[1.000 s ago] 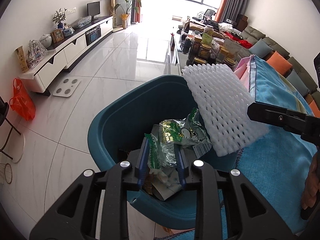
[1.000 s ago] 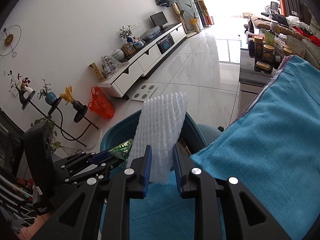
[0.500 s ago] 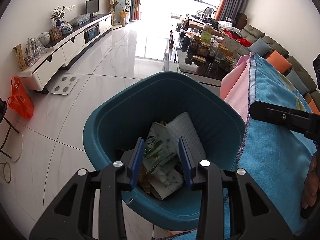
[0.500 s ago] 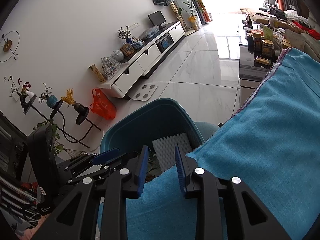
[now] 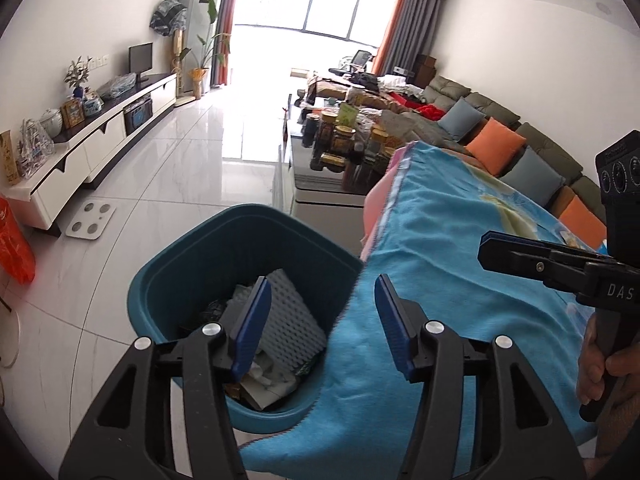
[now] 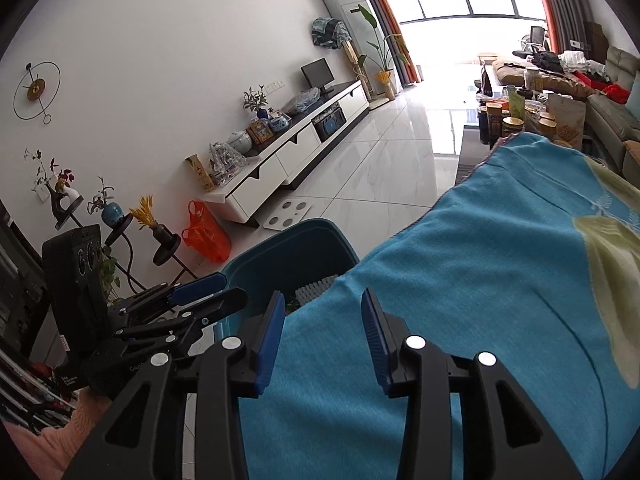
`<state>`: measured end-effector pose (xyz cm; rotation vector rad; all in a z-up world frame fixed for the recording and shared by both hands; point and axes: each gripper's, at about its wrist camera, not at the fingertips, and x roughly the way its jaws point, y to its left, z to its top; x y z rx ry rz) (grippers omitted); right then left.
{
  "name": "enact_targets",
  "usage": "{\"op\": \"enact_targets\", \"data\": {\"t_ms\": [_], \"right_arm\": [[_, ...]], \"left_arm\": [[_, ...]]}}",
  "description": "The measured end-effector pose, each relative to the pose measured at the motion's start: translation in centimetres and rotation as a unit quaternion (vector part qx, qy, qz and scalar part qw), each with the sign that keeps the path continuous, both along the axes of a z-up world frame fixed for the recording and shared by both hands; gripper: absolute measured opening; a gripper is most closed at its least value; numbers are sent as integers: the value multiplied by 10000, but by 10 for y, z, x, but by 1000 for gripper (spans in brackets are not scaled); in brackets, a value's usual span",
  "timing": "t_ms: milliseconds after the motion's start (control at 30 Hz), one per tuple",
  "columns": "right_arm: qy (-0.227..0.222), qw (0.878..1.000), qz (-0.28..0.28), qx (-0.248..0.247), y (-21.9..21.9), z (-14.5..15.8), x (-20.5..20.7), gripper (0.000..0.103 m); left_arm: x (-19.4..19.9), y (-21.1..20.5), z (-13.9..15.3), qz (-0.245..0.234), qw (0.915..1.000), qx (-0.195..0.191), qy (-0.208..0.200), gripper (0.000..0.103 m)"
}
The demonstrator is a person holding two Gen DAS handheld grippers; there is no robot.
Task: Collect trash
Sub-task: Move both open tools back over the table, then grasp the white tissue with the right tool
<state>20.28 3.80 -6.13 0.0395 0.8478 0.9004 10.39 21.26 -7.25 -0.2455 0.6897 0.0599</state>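
Two grippers are in our hands, both tilted downward over the edge of the counter draped in a blue cloth (image 5: 460,280). Our left gripper (image 5: 320,320) hangs above the near rim of one teal bin (image 5: 192,264) standing on the tiled floor, just beside the cloth's hanging edge; its jaws have just been opening and now stand spread with nothing between them. Our right gripper (image 6: 322,328) sits over the cloth itself, with its jaws likewise just opened, parted and empty, the blue fabric showing through the gap. In the left wrist view we see the right gripper from the side at the right edge, with our fingers (image 5: 592,368) curled round its handle. In the right wrist view the left gripper (image 6: 200,296) shows at the lower left, reaching toward the bin (image 6: 288,240). Inside the bin we count one white foam sheet (image 5: 288,316) with a dimpled surface, leaning against the wall nearest the counter, and below it crumpled wrappers (image 5: 272,376) whose number we cannot tell. The foam sheet lies below and just beyond the left jaws, partly hidden by the left pad; only its top edge (image 6: 316,290) peeks past the cloth ahead of the right jaws.
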Motion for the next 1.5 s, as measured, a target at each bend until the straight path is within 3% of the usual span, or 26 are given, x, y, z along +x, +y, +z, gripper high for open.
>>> {"op": "enact_targets", "data": {"t_ms": [167,367,733,967,1300,1367,1433,1500], "right_arm": [[-117,9989,-446,14,-58,2,-10,41],[-212,9930,-1166,-10,-130,5,-19,41],[-439,9670,-2510,-27,-247,8,-18,41],[-345,9492,-3126,-60,-294,-6,-4,43],[107,9474,-3197,56,-310,-32,18,46],[183,9483,-3168,88,-311,-36,21,43],[235,9482,-3168,100,-311,-38,22,26],[300,9490,-3134,150,-313,-40,23,18]], "left_arm": [[7,-54,11,-706,9974,22,-112,55],[22,-126,11,-1541,9880,95,-54,55],[50,-234,10,-2601,9653,230,37,55],[69,-283,11,-2998,9534,299,138,55],[93,-318,9,-3284,9432,378,319,55],[98,-327,7,-3344,9409,385,366,55],[101,-333,3,-3393,9390,385,420,55],[103,-338,1,-3454,9365,374,476,55]]}}
